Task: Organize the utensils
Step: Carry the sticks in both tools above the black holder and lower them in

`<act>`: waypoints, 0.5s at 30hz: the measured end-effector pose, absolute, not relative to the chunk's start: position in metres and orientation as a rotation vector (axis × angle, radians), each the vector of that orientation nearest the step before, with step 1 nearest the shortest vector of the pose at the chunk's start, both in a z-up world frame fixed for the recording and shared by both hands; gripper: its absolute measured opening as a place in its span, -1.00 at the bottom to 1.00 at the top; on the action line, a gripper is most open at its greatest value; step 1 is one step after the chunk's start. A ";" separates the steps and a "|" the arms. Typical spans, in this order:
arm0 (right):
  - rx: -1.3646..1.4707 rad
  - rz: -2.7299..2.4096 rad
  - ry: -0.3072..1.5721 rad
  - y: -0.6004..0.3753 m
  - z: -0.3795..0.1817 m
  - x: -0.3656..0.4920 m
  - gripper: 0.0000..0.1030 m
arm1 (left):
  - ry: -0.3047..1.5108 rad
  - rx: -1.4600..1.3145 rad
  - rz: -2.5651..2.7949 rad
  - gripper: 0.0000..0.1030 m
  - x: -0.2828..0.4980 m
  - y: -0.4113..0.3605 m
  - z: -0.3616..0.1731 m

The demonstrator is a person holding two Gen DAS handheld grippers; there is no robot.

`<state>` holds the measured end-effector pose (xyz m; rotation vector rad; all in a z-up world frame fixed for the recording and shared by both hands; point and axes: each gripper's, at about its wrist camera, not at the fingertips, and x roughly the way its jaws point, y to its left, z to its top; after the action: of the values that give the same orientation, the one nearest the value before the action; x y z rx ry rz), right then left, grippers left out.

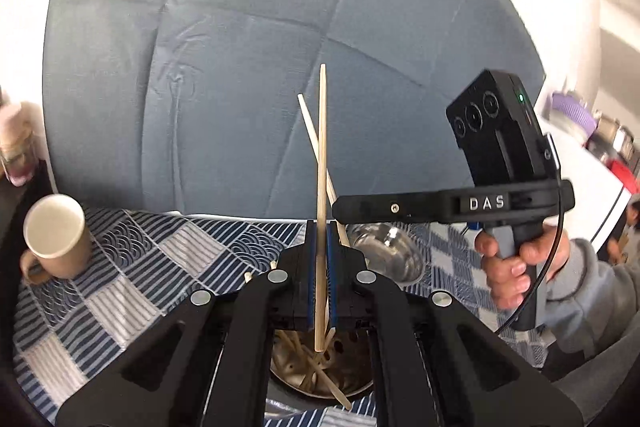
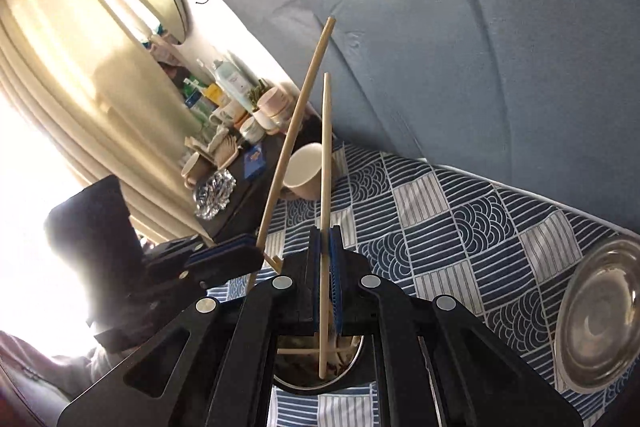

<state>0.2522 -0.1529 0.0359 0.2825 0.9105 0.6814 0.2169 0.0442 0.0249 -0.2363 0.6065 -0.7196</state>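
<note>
Patterned blue-and-white cloth (image 1: 120,267) covers the work surface, with a grey-blue upholstered panel (image 1: 240,67) rising behind it. At far left a beige mug (image 1: 56,239) stands on the cloth, tilted in the fisheye view. Centre, the left gripper (image 1: 321,259) is clamped on one wooden chopstick (image 1: 321,187), held nearly upright, its lower end hanging over a perforated steel holder (image 1: 320,375) that already contains several loose chopsticks. Just right of it, the right gripper (image 2: 325,267) likewise pinches a second chopstick (image 2: 325,167) above the same holder, and the two sticks cross in the left view. Farther right a steel bowl (image 2: 600,311) rests on the cloth. Judged risks: the crossed sticks may catch on each other during lowering; a stick released off the vertical may strike the rim or the pile inside and tip out; the close grippers may collide.
</note>
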 end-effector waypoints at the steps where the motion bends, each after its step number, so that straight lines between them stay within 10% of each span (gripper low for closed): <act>1: 0.273 0.684 0.914 -0.152 0.034 0.252 -0.91 | 0.599 -0.250 -0.715 -0.90 0.217 0.045 0.020; 15: 0.227 0.710 0.929 -0.150 0.014 0.227 -0.91 | 0.637 -0.225 -0.722 -0.90 0.198 0.046 -0.011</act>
<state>0.2268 -0.1504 0.0144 0.2266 0.9286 0.7099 0.1980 0.0456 -0.0109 -0.2247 0.6369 -0.7222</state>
